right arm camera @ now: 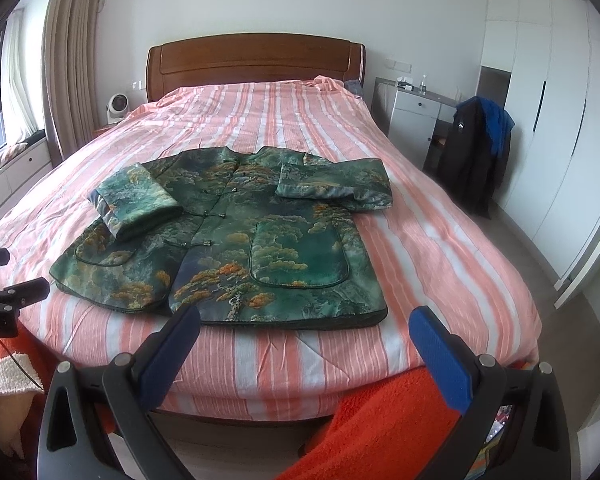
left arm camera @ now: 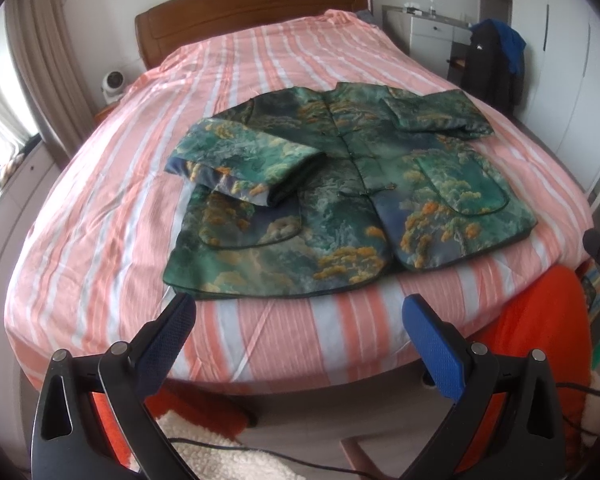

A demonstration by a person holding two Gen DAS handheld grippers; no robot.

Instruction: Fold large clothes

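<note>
Green brocade jacket (left arm camera: 340, 184) lies flat near the foot of the striped bed (left arm camera: 260, 60), sleeves folded in, left gripper (left arm camera: 300, 316) and right gripper (right arm camera: 304, 328) both wide and empty short of the hem; risk: slick padded fabric slipping from a shallow pinch, sleeves flopping open.

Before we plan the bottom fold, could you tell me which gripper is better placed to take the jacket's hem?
Roughly equal: both open grippers, left and right, hover just short of the jacket hem.
</note>
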